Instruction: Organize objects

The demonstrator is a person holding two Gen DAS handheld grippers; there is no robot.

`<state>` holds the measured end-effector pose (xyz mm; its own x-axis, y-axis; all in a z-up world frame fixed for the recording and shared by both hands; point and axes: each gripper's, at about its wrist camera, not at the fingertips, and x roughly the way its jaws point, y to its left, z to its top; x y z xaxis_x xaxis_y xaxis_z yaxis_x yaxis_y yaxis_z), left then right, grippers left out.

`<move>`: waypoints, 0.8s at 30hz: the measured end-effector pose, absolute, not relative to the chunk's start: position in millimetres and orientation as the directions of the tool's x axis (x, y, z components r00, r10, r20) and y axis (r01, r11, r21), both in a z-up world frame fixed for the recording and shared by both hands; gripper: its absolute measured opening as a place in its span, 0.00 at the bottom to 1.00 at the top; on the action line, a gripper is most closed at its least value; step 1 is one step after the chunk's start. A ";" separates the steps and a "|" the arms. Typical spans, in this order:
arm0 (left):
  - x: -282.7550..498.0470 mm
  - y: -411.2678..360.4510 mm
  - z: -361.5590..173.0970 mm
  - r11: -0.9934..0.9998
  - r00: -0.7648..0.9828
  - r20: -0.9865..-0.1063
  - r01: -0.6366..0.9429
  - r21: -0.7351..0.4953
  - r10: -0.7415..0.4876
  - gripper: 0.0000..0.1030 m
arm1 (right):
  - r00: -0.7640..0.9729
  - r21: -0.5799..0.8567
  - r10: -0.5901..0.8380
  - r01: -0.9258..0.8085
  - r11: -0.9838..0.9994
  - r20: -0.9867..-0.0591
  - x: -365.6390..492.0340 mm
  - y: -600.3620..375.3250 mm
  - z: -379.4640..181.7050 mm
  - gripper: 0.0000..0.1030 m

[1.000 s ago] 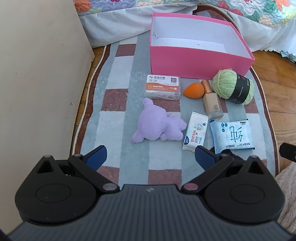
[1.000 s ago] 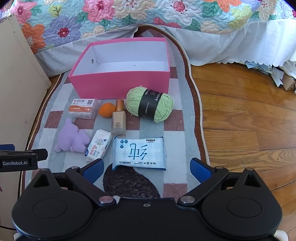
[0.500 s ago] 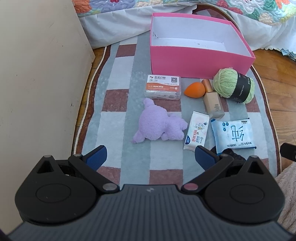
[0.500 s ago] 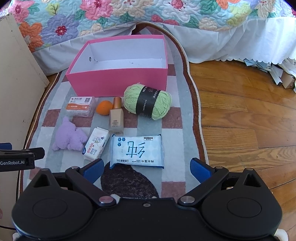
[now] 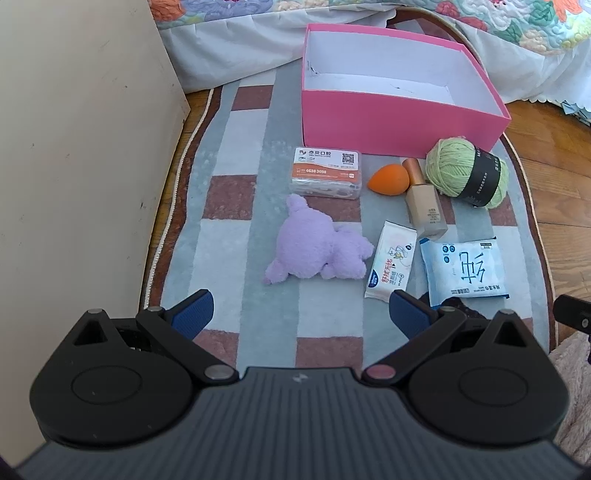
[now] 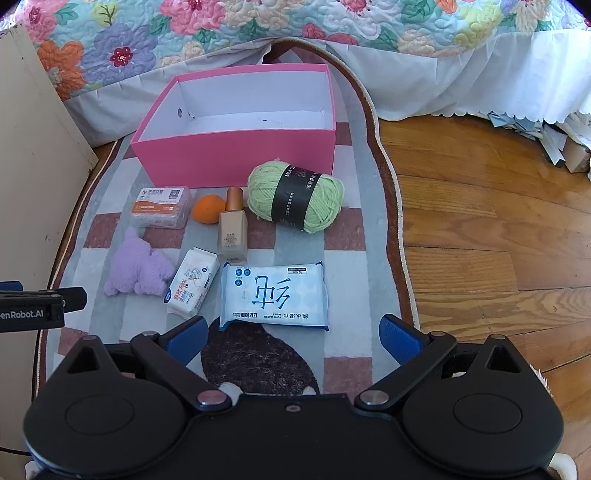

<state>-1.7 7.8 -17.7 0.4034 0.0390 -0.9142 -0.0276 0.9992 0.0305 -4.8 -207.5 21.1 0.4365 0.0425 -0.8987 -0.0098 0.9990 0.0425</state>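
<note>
Items in front of the empty pink box (image 6: 236, 162), left to right: floss case (image 6: 160, 206), purple plush (image 6: 138, 267), orange sponge (image 6: 208, 208), small wipes pack (image 6: 190, 282), foundation bottle (image 6: 232, 230), large wipes pack (image 6: 273, 297), green yarn (image 6: 295, 197). Left gripper (image 5: 301, 314) and right gripper (image 6: 291, 334): both spread wide, holding nothing, hovering nearest the camera, well short of the box.

Empty pink box (image 6: 240, 162); yarn (image 6: 295, 197), wipes (image 6: 273, 297), plush (image 6: 138, 267) lie before it.

A checked rug (image 6: 354, 236) lies on sunlit wooden floor (image 6: 480, 221), beside a cream cabinet panel (image 5: 74, 147) and a bed with floral quilt (image 6: 258, 29)
</note>
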 end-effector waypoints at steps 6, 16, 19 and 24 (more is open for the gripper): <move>-3.4 5.4 -15.8 0.999 0.405 -0.913 -0.023 0.033 0.039 1.00 | 0.436 0.042 0.043 -0.012 0.999 -0.899 -6.9 -207.6 21.2 0.98; -4.2 0.7 -12.9 0.999 0.409 -0.912 -0.009 0.035 0.035 1.00 | 0.431 0.038 0.039 -0.010 0.999 -0.902 -6.8 -208.1 20.3 0.98; -4.7 -0.7 -11.7 0.999 0.411 -0.911 -0.007 0.033 0.033 1.00 | 0.430 0.038 0.039 -0.011 0.999 -0.902 -7.2 -207.9 20.0 0.98; -5.0 -2.3 -11.0 0.999 0.410 -0.911 -0.002 0.037 0.035 1.00 | 0.424 0.039 0.038 -0.005 0.999 -0.905 -6.4 -209.9 17.1 0.98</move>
